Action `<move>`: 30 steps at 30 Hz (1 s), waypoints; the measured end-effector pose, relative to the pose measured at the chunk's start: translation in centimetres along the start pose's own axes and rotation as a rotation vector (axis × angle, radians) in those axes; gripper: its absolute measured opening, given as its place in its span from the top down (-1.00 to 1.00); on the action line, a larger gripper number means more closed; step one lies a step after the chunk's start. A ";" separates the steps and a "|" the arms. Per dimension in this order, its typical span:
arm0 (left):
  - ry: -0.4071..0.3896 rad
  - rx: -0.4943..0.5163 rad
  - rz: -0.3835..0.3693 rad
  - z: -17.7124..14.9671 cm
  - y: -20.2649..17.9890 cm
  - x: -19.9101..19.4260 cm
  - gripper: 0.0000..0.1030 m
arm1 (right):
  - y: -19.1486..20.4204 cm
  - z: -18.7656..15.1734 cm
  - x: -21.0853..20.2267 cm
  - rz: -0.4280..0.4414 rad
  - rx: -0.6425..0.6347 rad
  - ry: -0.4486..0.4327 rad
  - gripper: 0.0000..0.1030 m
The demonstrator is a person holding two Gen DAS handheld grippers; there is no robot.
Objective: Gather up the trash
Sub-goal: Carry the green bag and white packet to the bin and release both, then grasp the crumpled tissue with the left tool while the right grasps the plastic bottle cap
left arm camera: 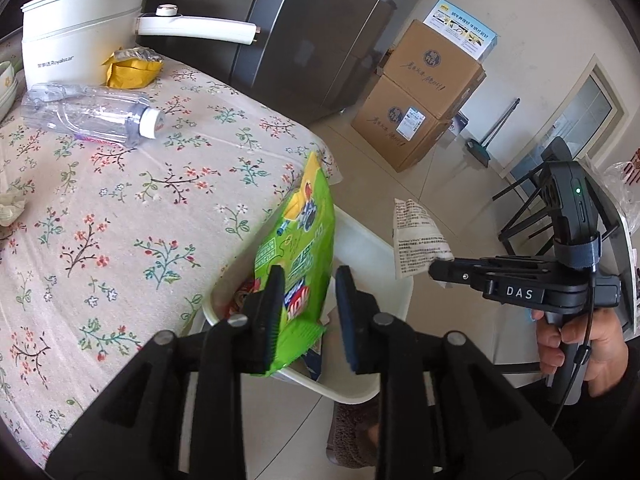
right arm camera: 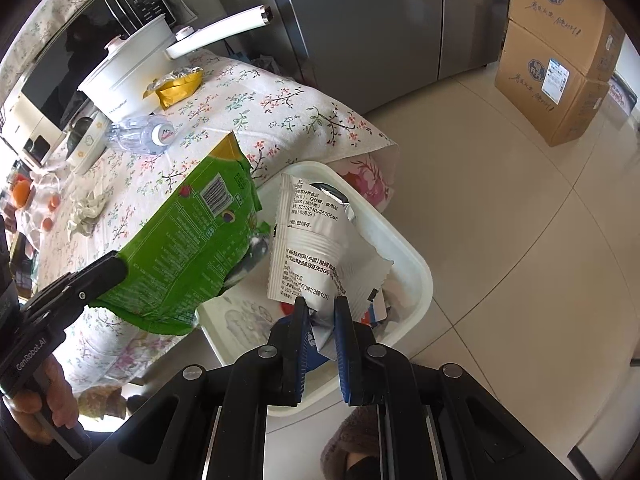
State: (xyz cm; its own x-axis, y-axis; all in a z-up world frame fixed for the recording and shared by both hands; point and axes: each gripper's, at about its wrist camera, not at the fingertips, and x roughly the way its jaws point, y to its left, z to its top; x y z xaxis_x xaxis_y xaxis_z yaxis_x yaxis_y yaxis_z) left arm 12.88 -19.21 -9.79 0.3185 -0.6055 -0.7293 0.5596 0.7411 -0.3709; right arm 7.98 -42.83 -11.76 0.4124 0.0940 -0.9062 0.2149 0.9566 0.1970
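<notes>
My left gripper [left arm camera: 310,276] stands open over a white bin [left arm camera: 360,240] beside the table's corner. A green snack bag [left arm camera: 304,240] stands upright between its jaws. The bag leans on the left pad, clear of the right one, with its lower end inside the bin. My right gripper [right arm camera: 320,308] is shut on a white printed wrapper [right arm camera: 308,248] and holds it over the same bin [right arm camera: 412,264]. In the left wrist view the right gripper [left arm camera: 438,270] and its wrapper [left arm camera: 416,236] hang to the right of the bin. Other wrappers lie in the bin.
On the floral tablecloth [left arm camera: 120,220] lie a clear plastic bottle [left arm camera: 92,114], a yellow wrapper [left arm camera: 132,72] and a crumpled tissue [left arm camera: 10,208], next to a white pot [left arm camera: 80,32]. Cardboard boxes [left arm camera: 420,96] and a dark fridge [left arm camera: 320,32] stand behind. A slippered foot [left arm camera: 352,432] is under the bin.
</notes>
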 end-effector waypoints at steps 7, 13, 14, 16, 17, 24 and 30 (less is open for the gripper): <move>-0.012 0.034 0.098 -0.1 0.8 -1.1 -0.37 | 0.6 0.2 0.3 -0.006 0.002 0.003 0.73; -0.033 0.054 0.212 0.2 1.3 -2.2 -0.64 | 1.0 0.2 0.3 -0.009 -0.005 0.007 0.72; -0.035 0.053 0.226 0.3 1.5 -2.3 -0.69 | 1.1 0.3 0.4 -0.008 -0.006 0.008 0.72; -0.037 0.049 0.248 0.3 1.9 -2.6 -0.76 | 1.2 0.3 0.4 -0.007 -0.008 0.009 0.71; -0.039 0.046 0.258 0.3 2.1 -2.7 -0.80 | 1.3 0.4 0.4 -0.008 -0.009 0.009 0.70; -0.049 0.022 0.318 0.3 3.1 -3.8 -0.89 | 1.3 0.7 0.5 0.010 0.035 0.017 -0.23; -0.053 -0.001 0.344 0.5 4.2 -4.4 -0.90 | 1.8 0.9 0.2 0.005 0.022 0.004 -0.34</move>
State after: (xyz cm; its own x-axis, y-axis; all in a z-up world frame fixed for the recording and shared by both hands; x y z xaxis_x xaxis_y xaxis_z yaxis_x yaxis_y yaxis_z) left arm 14.16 -13.61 -7.88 0.5277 -0.3348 -0.7807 0.4117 0.9047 -0.1097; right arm 9.29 -41.36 -11.27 0.4097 0.1002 -0.9067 0.2325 0.9497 0.2099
